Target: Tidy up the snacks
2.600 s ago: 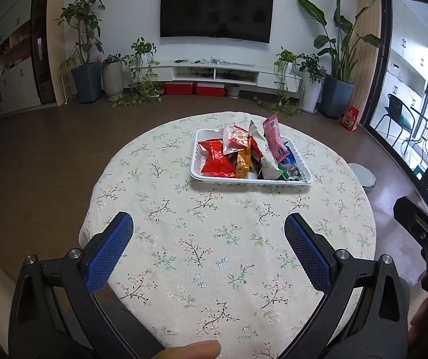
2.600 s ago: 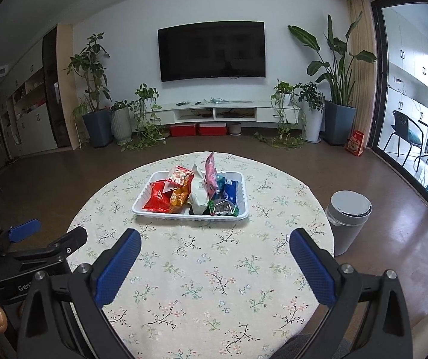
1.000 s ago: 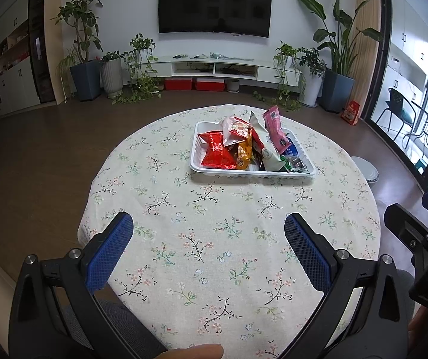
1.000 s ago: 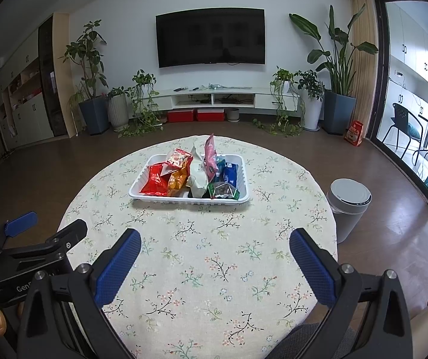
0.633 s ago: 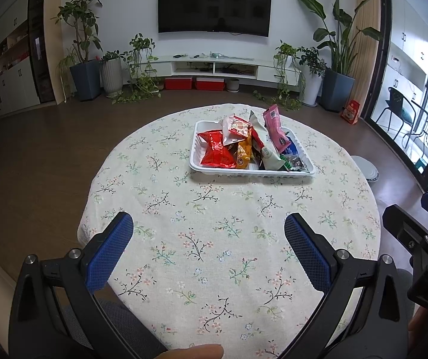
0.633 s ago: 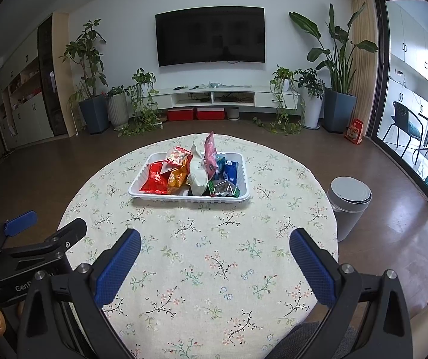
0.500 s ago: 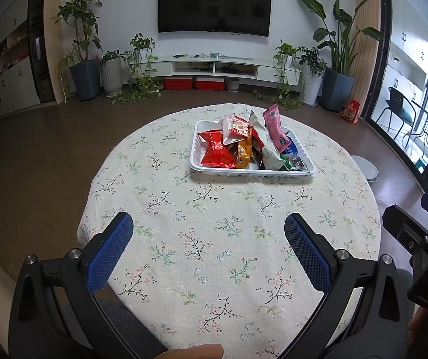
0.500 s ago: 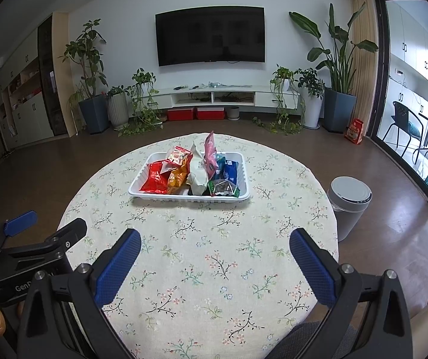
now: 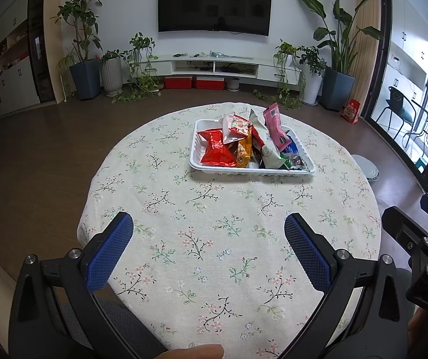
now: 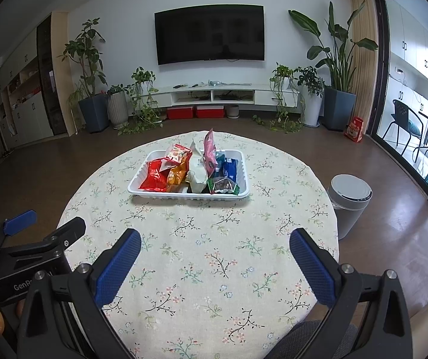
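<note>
In the left wrist view, the left gripper [image 9: 208,239] hangs over the near part of the table [image 9: 184,215], its blue pads wide apart and holding nothing. The snacks [image 9: 244,143] lie in a white tray [image 9: 253,171] on the far side, well apart from the pads. All packets sit inside the tray, some flat, some standing crooked; a pink packet [image 9: 275,127] rises highest. No packet lies on the cloth.

In the right wrist view, the right gripper [image 10: 214,257] also stands open and empty, low over the near edge. The tray [image 10: 184,195] is ahead and a little left. A red packet [image 10: 154,178] lies at the left end, a blue one [image 10: 230,169] at the right.

This scene fits either a loose heap waiting to be sorted or snacks already gathered in. If sorting goes on, a good grasp takes a packet by its sealed edge, because the foil is thin and slippery, and the light tray may slide
</note>
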`<state>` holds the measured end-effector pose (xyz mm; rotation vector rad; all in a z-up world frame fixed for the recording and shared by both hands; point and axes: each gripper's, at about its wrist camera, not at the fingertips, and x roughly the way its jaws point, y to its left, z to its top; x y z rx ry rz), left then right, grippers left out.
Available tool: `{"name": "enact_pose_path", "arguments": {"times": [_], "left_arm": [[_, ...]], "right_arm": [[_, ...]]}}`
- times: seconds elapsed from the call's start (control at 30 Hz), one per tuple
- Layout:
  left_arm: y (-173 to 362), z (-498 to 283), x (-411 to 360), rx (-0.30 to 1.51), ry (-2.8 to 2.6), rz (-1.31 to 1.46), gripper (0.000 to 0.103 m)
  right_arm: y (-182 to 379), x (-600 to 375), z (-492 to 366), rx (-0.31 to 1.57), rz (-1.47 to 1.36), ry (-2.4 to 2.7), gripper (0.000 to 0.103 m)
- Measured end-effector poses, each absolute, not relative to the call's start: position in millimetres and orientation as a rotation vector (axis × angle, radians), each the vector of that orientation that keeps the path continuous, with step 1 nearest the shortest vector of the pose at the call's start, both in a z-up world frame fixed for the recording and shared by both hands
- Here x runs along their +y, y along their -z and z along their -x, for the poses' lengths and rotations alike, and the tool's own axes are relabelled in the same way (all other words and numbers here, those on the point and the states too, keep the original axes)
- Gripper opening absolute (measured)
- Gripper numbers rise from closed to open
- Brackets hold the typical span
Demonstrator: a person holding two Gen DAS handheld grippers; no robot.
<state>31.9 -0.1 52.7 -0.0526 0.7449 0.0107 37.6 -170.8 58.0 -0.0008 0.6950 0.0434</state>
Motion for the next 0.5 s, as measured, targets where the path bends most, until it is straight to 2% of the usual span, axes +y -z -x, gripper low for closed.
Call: {"name": "enact_pose_path", "arguments": {"times": [0.5], "left_arm": [[-51.9,-31.8,0.2,0.745,-0.014,0.051,0.103]], "right_arm": [[-60.6,-170.7,-38.5,0.696,0.001,-0.044,0.102]]}}
